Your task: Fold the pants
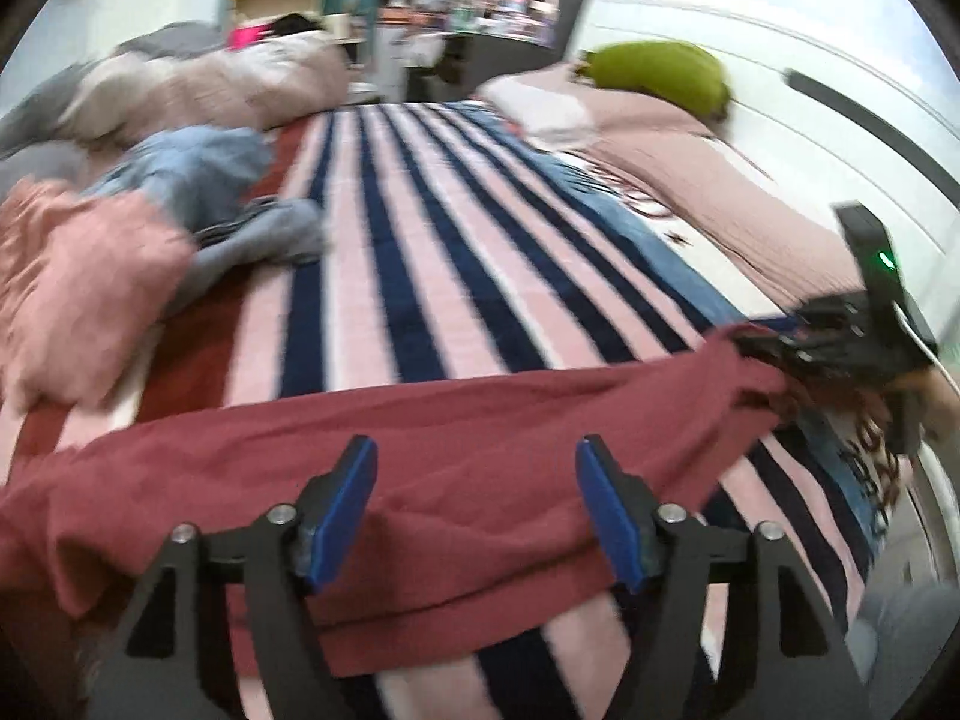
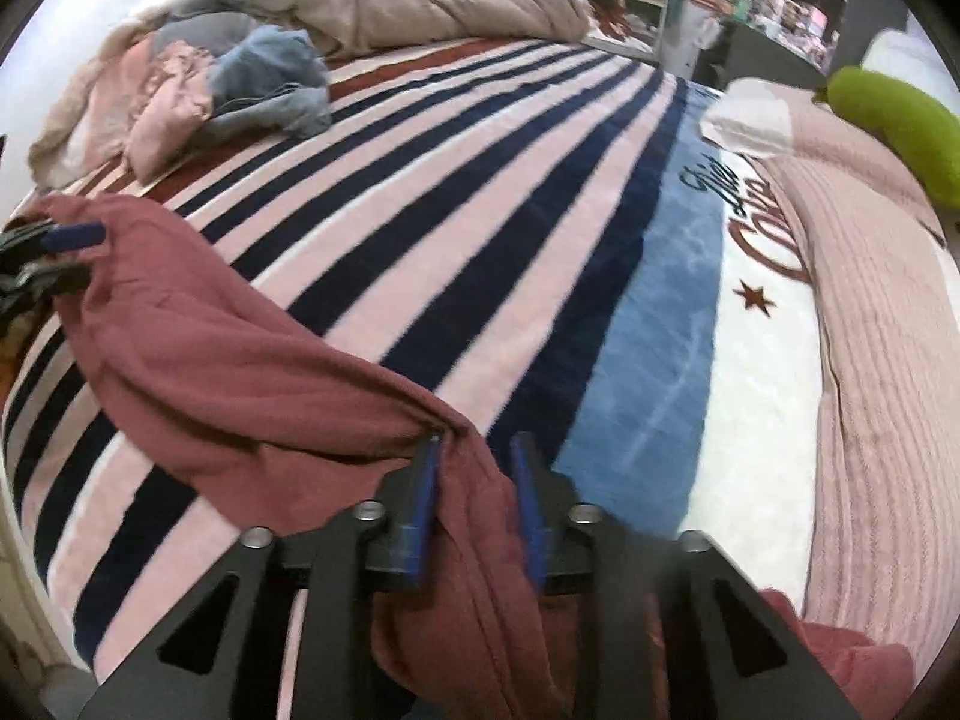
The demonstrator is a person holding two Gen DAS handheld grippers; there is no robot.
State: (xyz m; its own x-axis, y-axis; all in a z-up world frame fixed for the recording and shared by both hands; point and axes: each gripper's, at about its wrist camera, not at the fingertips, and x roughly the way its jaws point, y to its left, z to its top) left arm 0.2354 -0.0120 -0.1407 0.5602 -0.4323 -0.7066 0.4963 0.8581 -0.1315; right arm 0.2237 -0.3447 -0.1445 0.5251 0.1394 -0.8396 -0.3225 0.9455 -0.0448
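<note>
Now the maroon pants (image 1: 420, 450) lie stretched crosswise over the near edge of the striped blanket (image 1: 420, 252), which serves as the landmark for everything else; the left gripper (image 1: 477, 510) hangs over the cloth at that near edge with its blue pads (image 1: 342, 516) spread wide and no fabric pressed between them, the pants passing beneath; toward the blanket's right side, in the left wrist view, the right gripper (image 1: 774, 354) meets the far end of the pants; in its own view the right gripper (image 2: 474, 498) has a bunched twist of the maroon cloth (image 2: 252, 372) running between its fingers (image 2: 420, 510), the left pad against the fabric and the other a little apart, so the pinch looks loose; at the blanket's far left corner sits a heap of blue and pink clothes (image 2: 240, 90); along its right edge lies a pink quilt (image 2: 888, 360), with a green cushion (image 2: 900, 132) at that quilt's far end.
</note>
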